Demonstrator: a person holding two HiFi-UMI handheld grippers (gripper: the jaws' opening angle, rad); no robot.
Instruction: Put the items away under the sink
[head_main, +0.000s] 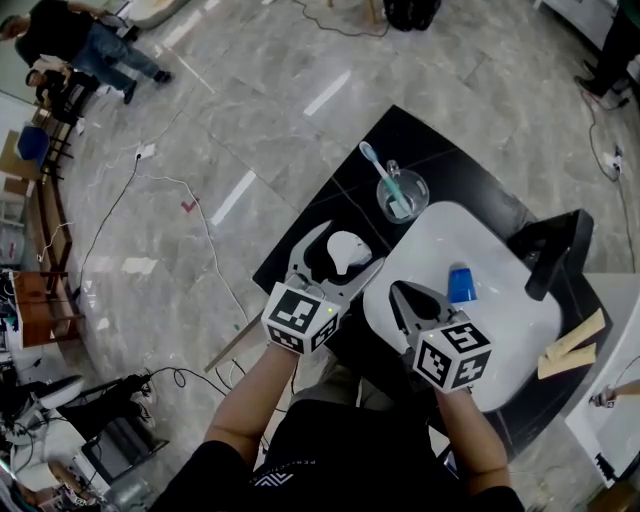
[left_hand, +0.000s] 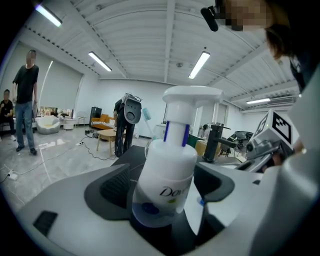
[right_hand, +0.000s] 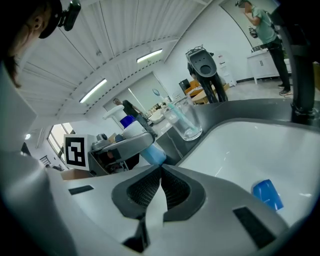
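Left tool (head_main: 341, 254) gapes wide around the white pump bottle (left_hand: 169, 165), seemingly not gripping it; right tool (right_hand: 159, 187) is pinched closed, empty. Next: squeeze, lift, stow under the sink (head_main: 440, 235).

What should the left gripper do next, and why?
Probably close the jaws of the left gripper on the white pump bottle: it sits between them with both pads clear of it, so nothing is gripped yet.

Bright ceiling strips (left_hand: 200, 64), edges seemingly warped
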